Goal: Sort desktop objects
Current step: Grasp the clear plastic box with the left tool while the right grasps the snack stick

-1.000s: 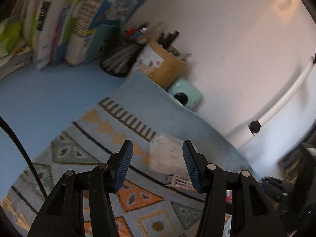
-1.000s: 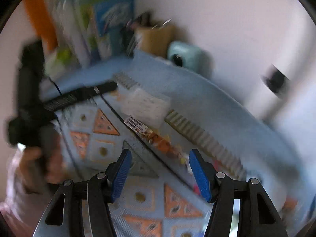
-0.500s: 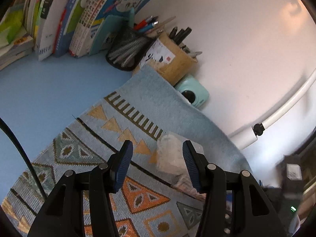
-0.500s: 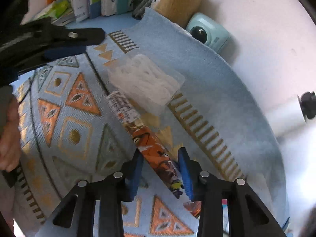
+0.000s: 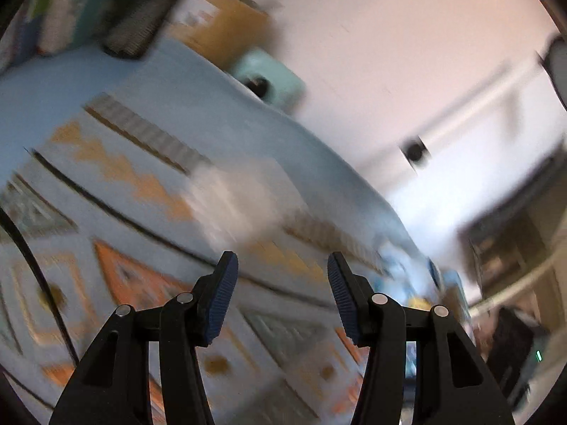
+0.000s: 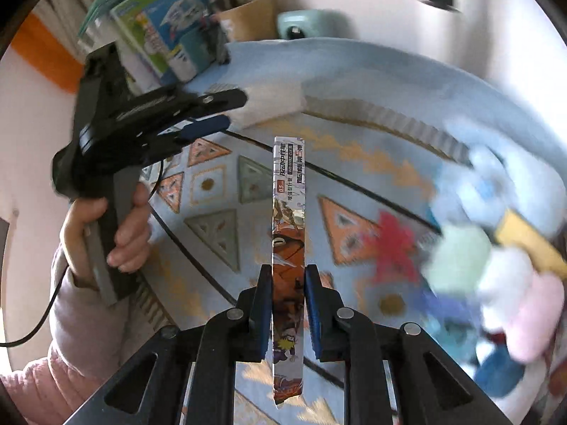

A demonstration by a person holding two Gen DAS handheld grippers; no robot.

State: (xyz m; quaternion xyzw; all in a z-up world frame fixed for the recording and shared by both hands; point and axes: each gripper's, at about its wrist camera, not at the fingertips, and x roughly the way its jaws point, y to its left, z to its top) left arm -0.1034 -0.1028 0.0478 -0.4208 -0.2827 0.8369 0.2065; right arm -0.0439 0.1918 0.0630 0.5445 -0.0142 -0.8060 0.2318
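Pen pack (image 6: 287, 233), long, flat, printed in orange with a white label end: clamped edge-on between the blue pads of the right gripper (image 6: 287, 304), which has closed narrow on its lower half, the label end projecting well forward over the patterned mat (image 6: 372, 81). Landmark: the mat. Off its far edge, against the wall, a mint-green camera (image 6: 301, 24) and a brown pen holder (image 6: 248, 17) beside upright books (image 6: 166, 35); at its right edge, a blurred heap of soft coloured items (image 6: 496, 265). Near the mat's far striped band lies a pale packet (image 5: 241, 198), too blurred to identify. Left gripper (image 5: 281, 290), held in a hand (image 6: 117, 233) with a pink sleeve, stands about half open with nothing between its pads, pointing toward that pale packet. Handling note, as judgement: the pack is thin and gripped low, so it may pivot or slip; carry it slowly, keep the wrist steady, and aim it at the pen holder off the mat's far edge, lowering the free end in first. Keep the left gripper clear of the right's path.
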